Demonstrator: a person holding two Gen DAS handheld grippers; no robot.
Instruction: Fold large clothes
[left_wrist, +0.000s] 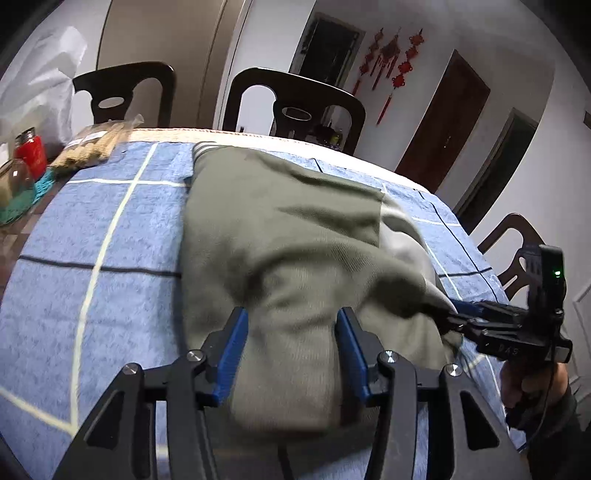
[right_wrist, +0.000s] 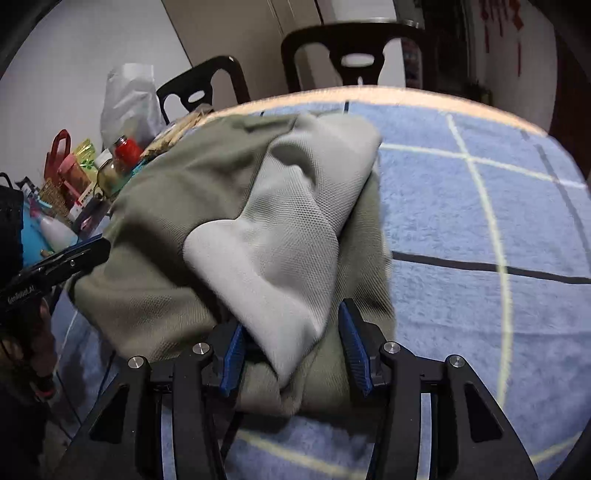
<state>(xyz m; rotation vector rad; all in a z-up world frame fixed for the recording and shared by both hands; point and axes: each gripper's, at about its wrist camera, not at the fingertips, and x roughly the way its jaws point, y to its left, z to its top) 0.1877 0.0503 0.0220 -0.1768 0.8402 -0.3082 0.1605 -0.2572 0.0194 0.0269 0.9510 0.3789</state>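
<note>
Left gripper (left_wrist: 291, 354) half open astride the garment (left_wrist: 280, 236) – nothing pinched; right gripper (right_wrist: 291, 354) likewise. Garment bundled on blanket (left_wrist: 110, 229), folding part done – lining untidy.

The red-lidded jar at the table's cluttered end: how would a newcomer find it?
Start from the blue checked towel covering the table, under the olive garment. Go to the cluttered end beyond the towel's edge, beside the packet of pale sticks. The jar stands upright there, bright red with a metal lid, unlike the clear jar beside it.
</note>
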